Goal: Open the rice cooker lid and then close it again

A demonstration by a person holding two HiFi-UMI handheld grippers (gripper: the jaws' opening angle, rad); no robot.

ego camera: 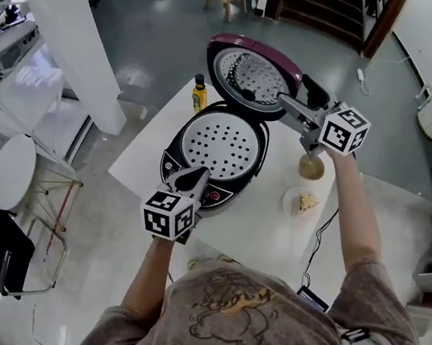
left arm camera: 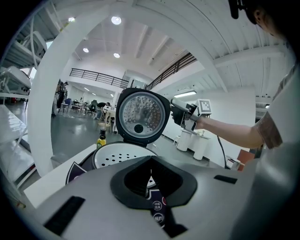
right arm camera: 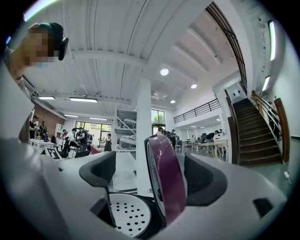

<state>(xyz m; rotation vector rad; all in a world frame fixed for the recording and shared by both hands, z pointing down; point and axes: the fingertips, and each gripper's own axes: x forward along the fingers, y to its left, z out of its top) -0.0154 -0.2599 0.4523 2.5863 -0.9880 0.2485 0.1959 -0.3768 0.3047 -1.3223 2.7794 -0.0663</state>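
Note:
The rice cooker (ego camera: 220,147) stands on the white table (ego camera: 270,228) with its purple lid (ego camera: 253,72) swung up and back, nearly upright. A perforated white tray (ego camera: 222,144) shows in the pot. My right gripper (ego camera: 290,103) is open at the lid's right edge. In the right gripper view the purple lid rim (right arm camera: 171,183) stands between the spread jaws of that gripper (right arm camera: 151,176), closer to the right pad. My left gripper (ego camera: 193,181) is shut, holding nothing, its tip at the cooker's front control panel (left arm camera: 158,206). The left gripper view shows the lid's inner face (left arm camera: 142,115).
A yellow bottle (ego camera: 199,93) stands behind the cooker on the left. A brown cup (ego camera: 310,166) and a plate with food (ego camera: 302,201) sit to the cooker's right, near my right forearm. A cable hangs off the table's near edge. A white pillar (ego camera: 75,52) stands to the left.

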